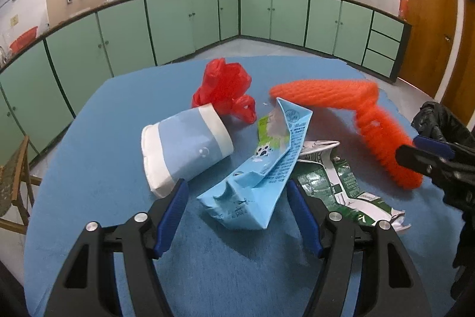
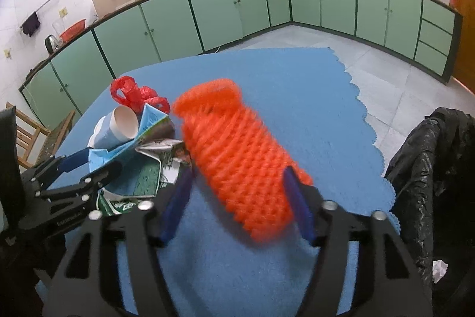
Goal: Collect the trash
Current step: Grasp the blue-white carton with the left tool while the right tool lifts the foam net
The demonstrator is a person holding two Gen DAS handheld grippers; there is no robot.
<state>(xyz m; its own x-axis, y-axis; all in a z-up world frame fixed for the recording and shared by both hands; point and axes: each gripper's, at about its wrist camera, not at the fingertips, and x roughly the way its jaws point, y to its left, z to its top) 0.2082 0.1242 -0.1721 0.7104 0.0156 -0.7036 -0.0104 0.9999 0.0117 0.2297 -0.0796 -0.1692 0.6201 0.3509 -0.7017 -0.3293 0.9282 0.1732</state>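
My right gripper (image 2: pixel 237 180) is shut on an orange foam net sleeve (image 2: pixel 234 156) and holds it above the blue table mat (image 2: pixel 282 85); the sleeve also shows at the right of the left wrist view (image 1: pixel 371 121). My left gripper (image 1: pixel 237 192) is open, its fingers either side of a crumpled light-blue carton (image 1: pixel 261 174). Around it lie a blue-and-white paper cup (image 1: pixel 184 150) on its side, a red plastic bag (image 1: pixel 222 88) and a green-and-white wrapper (image 1: pixel 344 186).
A black trash bag (image 2: pixel 430 168) hangs open at the table's right edge, also seen in the left wrist view (image 1: pixel 436 121). A wooden chair (image 1: pixel 17 183) stands to the left. Green kitchen cabinets (image 1: pixel 178 20) line the far walls.
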